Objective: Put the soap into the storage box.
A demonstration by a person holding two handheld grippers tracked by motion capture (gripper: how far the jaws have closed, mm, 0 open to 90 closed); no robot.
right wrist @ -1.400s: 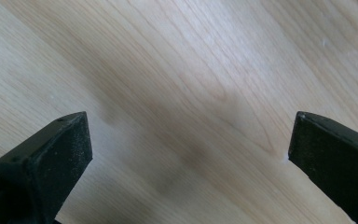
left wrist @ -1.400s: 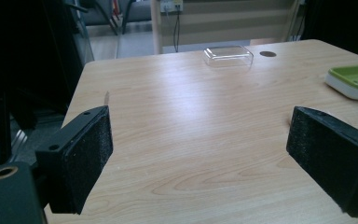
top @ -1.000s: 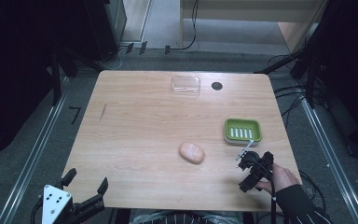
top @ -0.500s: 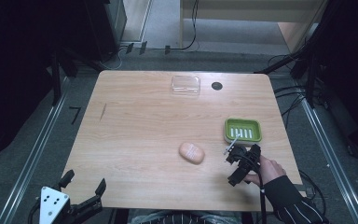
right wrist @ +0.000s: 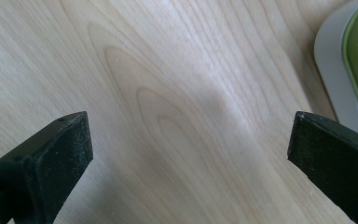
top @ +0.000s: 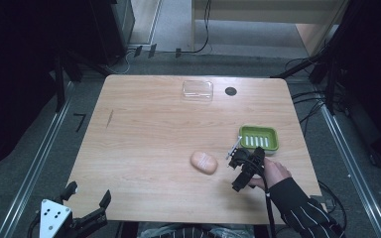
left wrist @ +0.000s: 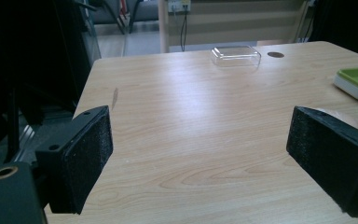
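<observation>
Right tongs (top: 238, 157) moved from desk's right edge toward pink soap (top: 204, 162), jaws spread, nothing gripped. Soap lay near desk's middle, beside green dish (top: 259, 138). Left tongs (top: 87, 206) stayed released at front-left corner. Grasp likely next.

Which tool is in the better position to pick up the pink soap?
The right tool. It hangs open just beside the pink soap, near the green dish. The left tool, also open, sits off the table's near-left corner.

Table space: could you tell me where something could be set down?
The table's left half is bare, from the clear lid down to the near edge. It is crowded on the right, around the soap, green dish and right gripper.
</observation>
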